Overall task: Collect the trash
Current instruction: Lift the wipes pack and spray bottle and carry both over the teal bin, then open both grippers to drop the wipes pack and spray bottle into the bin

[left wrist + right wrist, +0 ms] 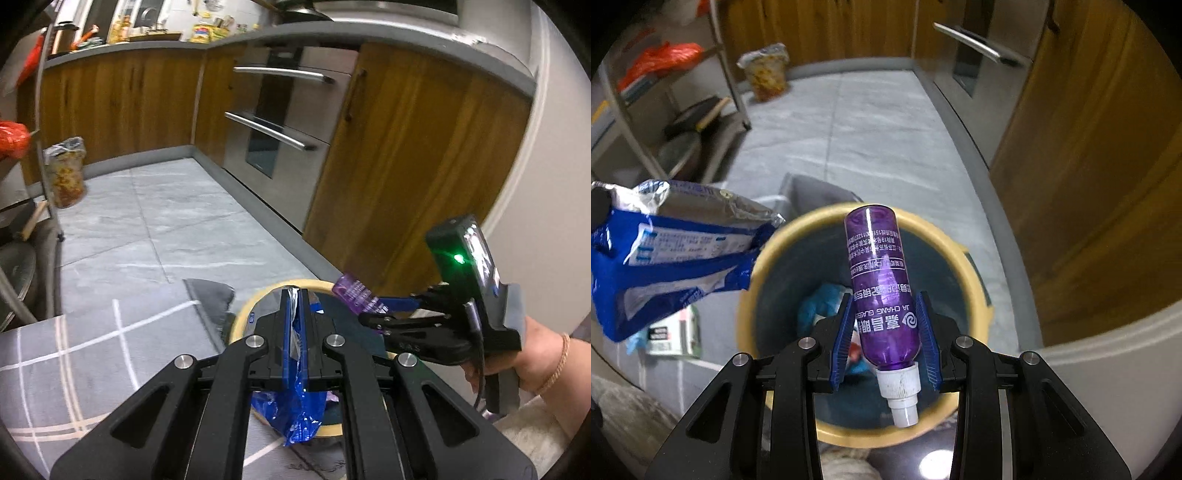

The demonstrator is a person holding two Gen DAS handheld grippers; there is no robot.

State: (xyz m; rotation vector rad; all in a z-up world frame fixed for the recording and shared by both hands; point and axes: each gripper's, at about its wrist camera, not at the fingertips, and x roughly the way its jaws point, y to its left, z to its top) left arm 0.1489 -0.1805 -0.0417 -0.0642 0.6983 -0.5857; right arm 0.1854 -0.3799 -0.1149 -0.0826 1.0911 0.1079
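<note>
Looking like the drop-off step: both bits of trash are held right above the yellow-rimmed bin [971, 258]. A crinkly blue foil wrapper [301, 410] is pinched flat by the fully closed left gripper [294, 295], while a smooth purple plastic spray bottle [882, 291], white nozzle toward the camera, is clamped in the right gripper [886, 328]. Next, probably, both get released over the opening; other rubbish is already seen inside.

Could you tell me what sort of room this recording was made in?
Most likely a home kitchen: a built-in steel oven sits among wooden cabinets under a grey countertop crowded with packets, with a tiled floor and a yellow-rimmed bin.
</note>
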